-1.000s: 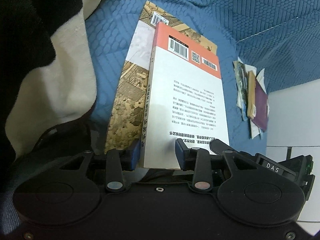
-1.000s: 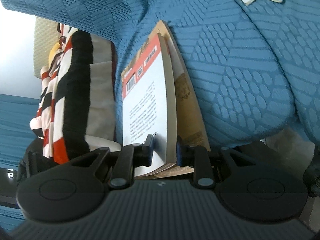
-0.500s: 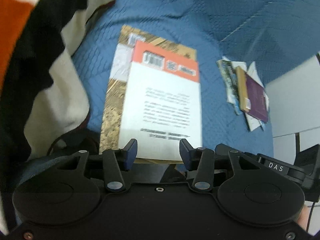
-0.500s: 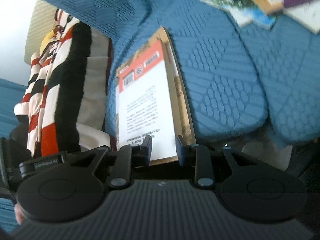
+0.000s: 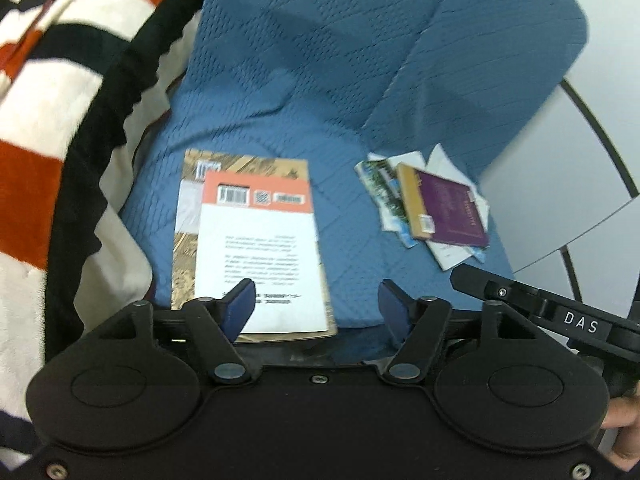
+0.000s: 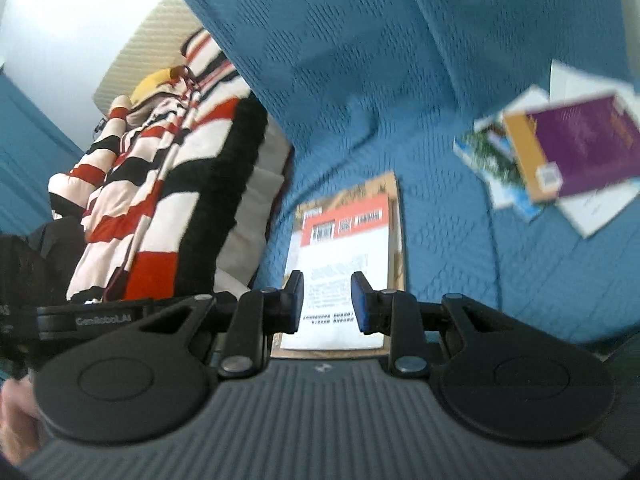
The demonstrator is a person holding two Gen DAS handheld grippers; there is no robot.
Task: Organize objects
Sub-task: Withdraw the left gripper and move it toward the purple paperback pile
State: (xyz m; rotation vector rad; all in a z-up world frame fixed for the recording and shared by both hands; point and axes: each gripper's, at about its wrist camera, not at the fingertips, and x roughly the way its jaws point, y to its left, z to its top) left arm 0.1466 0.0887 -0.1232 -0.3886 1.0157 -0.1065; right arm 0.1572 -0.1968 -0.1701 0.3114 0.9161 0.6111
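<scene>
A white book with an orange band point(image 5: 260, 240) lies on a larger brown patterned book point(image 5: 184, 272), flat on the blue sofa seat point(image 5: 344, 220). My left gripper point(image 5: 316, 292) hovers above the stack's near edge. Its jaws are opening wide and nothing is between them. The right wrist view shows the same stack point(image 6: 344, 248) below my right gripper point(image 6: 327, 280). The right gripper's jaws stand a narrow gap apart and are clear of the book. A second loose pile, with a purple book point(image 5: 448, 208) on top, lies to the right.
A striped red, black and white blanket point(image 5: 60, 120) covers the sofa left of the stack. The purple-topped pile point(image 6: 588, 144) also holds a yellow-edged book, picture booklets and white papers. Pale floor point(image 5: 560, 160) shows beyond the sofa's right edge. The sofa back rises behind.
Both grippers have lifted up and away from the book stack, which now looks smaller and lies flat. The left jaws have spread much wider. The right jaws have kept their narrow gap.
</scene>
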